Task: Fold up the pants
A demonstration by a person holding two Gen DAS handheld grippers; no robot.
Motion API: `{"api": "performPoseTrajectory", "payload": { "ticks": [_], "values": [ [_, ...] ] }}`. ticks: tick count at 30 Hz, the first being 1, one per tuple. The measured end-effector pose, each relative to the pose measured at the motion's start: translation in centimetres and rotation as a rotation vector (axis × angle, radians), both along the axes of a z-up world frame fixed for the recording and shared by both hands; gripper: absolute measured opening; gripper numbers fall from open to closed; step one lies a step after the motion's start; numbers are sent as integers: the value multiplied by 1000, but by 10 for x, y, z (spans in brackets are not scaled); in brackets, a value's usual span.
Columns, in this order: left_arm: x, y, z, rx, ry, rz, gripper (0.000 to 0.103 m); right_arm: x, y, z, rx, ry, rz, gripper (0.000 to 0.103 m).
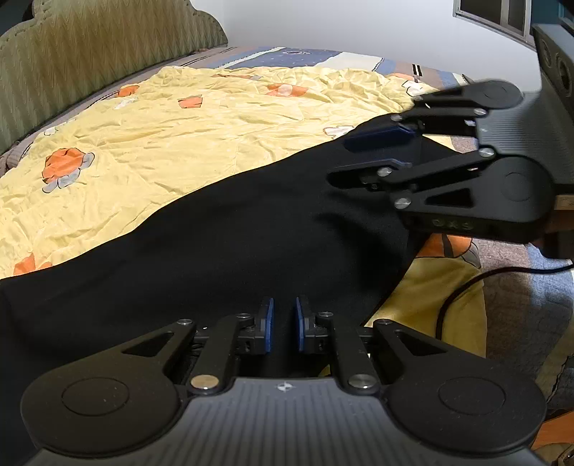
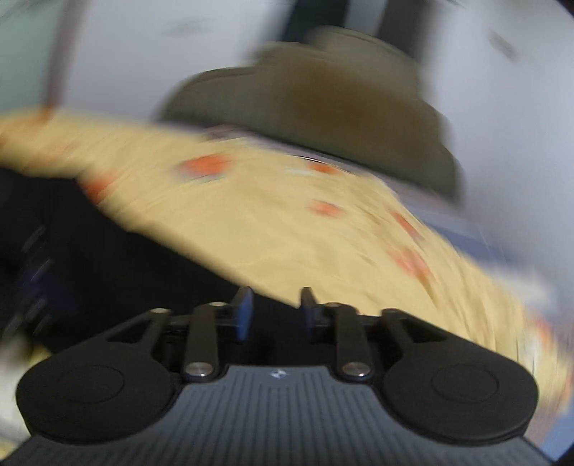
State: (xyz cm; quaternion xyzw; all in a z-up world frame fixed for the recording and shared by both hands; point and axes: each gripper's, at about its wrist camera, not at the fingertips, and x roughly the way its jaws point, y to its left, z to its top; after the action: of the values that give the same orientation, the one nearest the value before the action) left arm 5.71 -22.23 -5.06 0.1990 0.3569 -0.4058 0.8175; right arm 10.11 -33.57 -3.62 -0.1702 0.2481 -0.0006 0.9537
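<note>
Half the pants (image 1: pixel 229 251) beyond frame.

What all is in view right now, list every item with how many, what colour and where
pants: one, black, spread across the bed's near side
bedspread: one, yellow with orange flowers, covering the bed
headboard: one, olive green, ribbed, at the bed's far end
patchwork cover: one, blue and cream, beyond the bedspread
window: one, grey frame, upper wall
cable: one, black, right of the pants
left gripper: one, black with blue pads, jaws closed on the pants
right gripper: one, black, above the pants, jaws apart
</note>
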Motion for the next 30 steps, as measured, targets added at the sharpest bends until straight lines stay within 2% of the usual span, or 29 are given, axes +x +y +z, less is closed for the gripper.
{"api": "performPoseTrajectory", "payload": {
  "ticks": [1,3,5,8,10,11,13,15,16,17,18,23,25,26,27,28,29,30],
  "values": [
    [0,0,0,-1,1,1,12,-2,9,0,-5,21,38,26],
    [0,0,-1,-3,0,1,12,-6,-2,5,115,19,-13,26],
    [-1,0,-1,0,-7,-3,12,-15,-39,7,286,-17,-160,26],
    [-3,-2,1,8,-15,-4,12,-45,-116,-3,570,-95,-460,26],
    [-4,-4,2,12,-24,2,13,-69,-163,-19,756,-137,-631,32],
    [-6,-5,3,12,-28,1,13,-75,-181,-27,829,-142,-681,34],
    [-7,-7,3,14,-29,-10,19,-73,-208,-44,970,-113,-681,36],
    [-8,-9,2,28,-40,-10,23,-67,-221,-57,1098,-141,-649,43],
    [-8,-9,1,35,-44,-10,25,-64,-221,-59,1128,-148,-648,39],
    [-8,-8,1,35,-44,-9,25,-59,-223,-60,1131,-146,-664,29],
    [-8,-8,1,31,-40,-7,25,-54,-223,-56,1095,-136,-681,6],
    [-5,-8,0,26,-25,2,26,-18,-183,-9,716,-126,-570,5],
    [-6,-8,0,30,-31,-1,26,7,-161,12,583,-105,-476,8],
    [-6,-8,1,31,-30,-1,26,20,-151,19,559,-71,-383,11],
    [-6,-8,1,31,-29,0,27,29,-143,23,585,-26,-270,17],
    [-5,-8,1,28,-27,2,28,37,-138,26,624,-6,-163,28],
    [-5,-7,1,25,-25,6,28,40,-135,30,614,-30,-150,28],
    [-4,-7,0,22,-24,9,29,40,-137,33,577,-52,-199,28]
  ]
}}
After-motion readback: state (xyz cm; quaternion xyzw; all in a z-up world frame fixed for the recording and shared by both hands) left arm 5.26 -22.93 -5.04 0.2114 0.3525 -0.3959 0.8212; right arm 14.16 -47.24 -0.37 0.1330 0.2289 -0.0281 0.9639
